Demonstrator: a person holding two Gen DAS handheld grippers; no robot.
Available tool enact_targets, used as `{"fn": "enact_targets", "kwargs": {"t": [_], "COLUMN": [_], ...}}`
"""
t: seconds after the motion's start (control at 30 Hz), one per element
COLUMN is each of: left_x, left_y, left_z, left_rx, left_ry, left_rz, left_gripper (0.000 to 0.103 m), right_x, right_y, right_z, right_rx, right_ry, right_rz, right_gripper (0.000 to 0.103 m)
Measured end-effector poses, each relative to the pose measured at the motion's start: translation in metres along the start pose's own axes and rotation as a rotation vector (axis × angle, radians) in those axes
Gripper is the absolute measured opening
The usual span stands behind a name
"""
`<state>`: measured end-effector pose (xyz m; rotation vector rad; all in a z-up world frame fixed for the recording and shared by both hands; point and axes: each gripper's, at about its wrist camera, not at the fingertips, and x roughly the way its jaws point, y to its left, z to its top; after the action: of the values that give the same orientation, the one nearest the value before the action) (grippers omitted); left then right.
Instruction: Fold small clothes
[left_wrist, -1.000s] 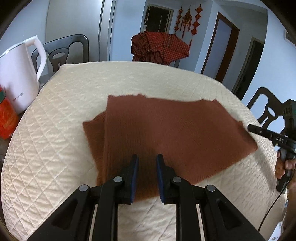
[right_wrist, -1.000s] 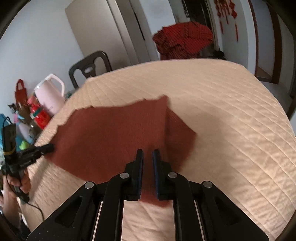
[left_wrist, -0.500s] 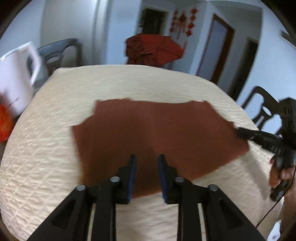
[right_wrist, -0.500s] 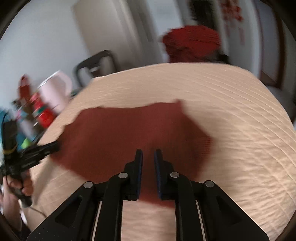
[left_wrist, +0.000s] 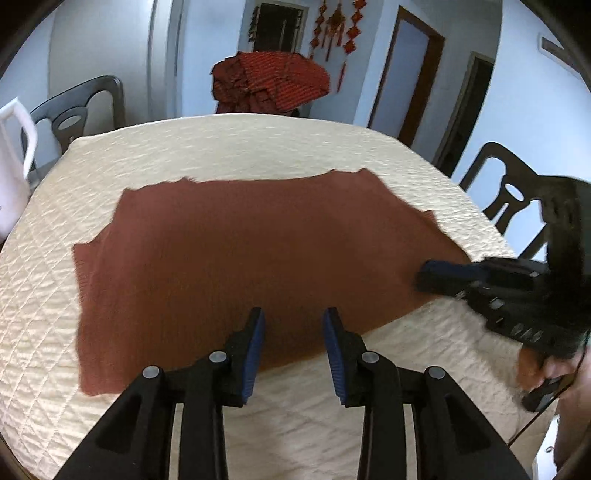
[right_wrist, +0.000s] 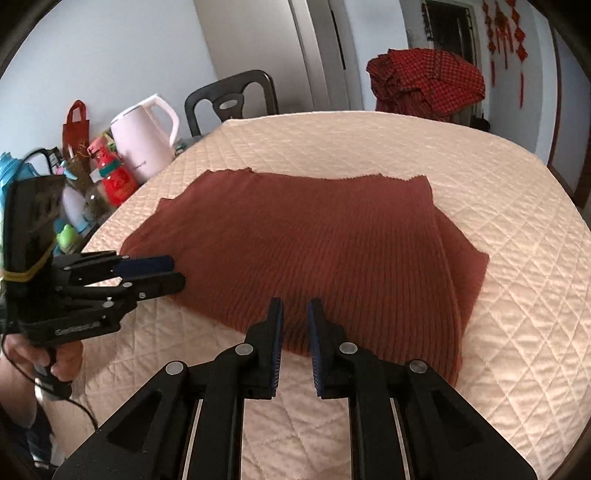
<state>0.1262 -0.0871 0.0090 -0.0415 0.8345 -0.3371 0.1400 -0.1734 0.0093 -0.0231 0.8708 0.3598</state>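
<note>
The rust-brown knitted garment (left_wrist: 258, 258) is lying flat across the middle of the frame on the cream quilted table cover (left_wrist: 229, 147), one layer already doubled over, with a strip of the lower layer showing at its left edge in the left wrist view.

The left gripper (left_wrist: 293, 332) is hovering at the garment's near hem, low in the frame; its jaws have just been opening and are gripping nothing.

The right gripper (right_wrist: 295, 325) is hovering over the near hem at lower centre of its own view, jaws only slightly parted and empty.

To fold well from here, both should probably be pinching the near hem through every layer, well apart, then lifting together and laying it evenly toward the far edge.
</note>
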Motion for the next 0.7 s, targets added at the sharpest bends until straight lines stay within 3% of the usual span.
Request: {"fn": "enact_targets", "kwargs": {"t": [0.17,0.3,0.37,0.6,0.7], "left_x": [0.018,0.010,0.002,-0.028,-0.028], "left_y": [-0.008,0.000,0.007,0.052,0.074], "left_z": [-0.003,-0.005,-0.009,-0.019,-0.024], "left_rx": [0.036,0.021,0.009,-0.107,-0.179], "left_ry": [0.031,0.030,0.019,-0.059,-0.055], "left_rz": [0.022,0.011,0.014,0.062,0.081], "left_gripper": [0.041,0.041,0.041,0.041,0.041], "right_x": [0.000,-0.015,-0.020,-0.043,-0.040], "right_y": [-0.015,-0.040,-0.058,-0.086,-0.086], "right_z": [0.000,-0.006,-0.012,-0.025,-0.021], "right_rx": [0.040,0.089,0.154,0.285,0.300], "right_ry": [0.027,-0.004,-0.014,-0.089,-0.104], "right_rz": [0.019,-0.031,0.014,0.068,0.091], "right_gripper": [0.013,0.013,0.013,0.013,0.014]}}
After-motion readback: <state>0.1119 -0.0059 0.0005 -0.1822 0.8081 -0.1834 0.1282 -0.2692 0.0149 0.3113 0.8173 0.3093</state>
